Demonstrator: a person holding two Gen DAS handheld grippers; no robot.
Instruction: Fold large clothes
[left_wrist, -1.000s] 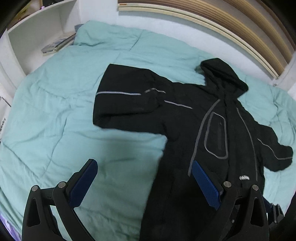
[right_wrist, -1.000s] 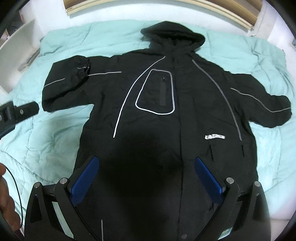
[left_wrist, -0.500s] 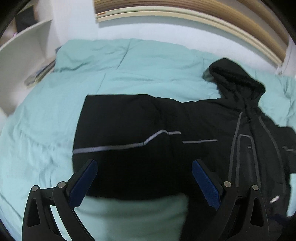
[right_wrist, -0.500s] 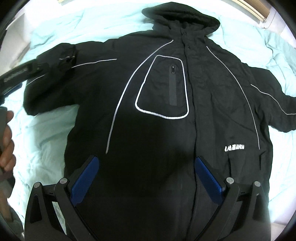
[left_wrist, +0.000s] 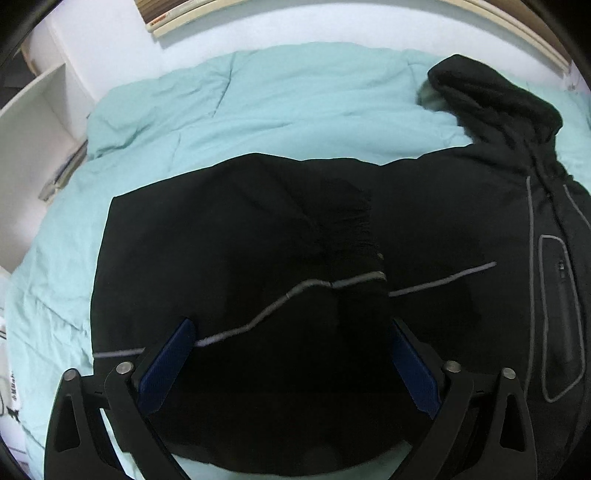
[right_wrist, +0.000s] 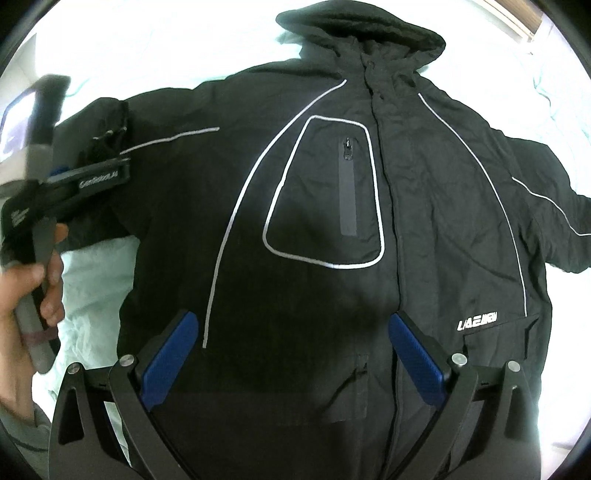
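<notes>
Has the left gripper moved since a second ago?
Yes. The left gripper has come in over the jacket's sleeve, away from the bare duvet, jaws just closing but not yet pressing it.

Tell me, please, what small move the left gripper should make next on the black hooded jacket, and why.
Probably close the left gripper on the sleeve of the black hooded jacket. Its jaws have just been closing and straddle the sleeve without pinching it yet. The jacket lies spread flat on the pale green quilt, sleeves unfolded, so gripping this sleeve lets it be folded inward.
</notes>
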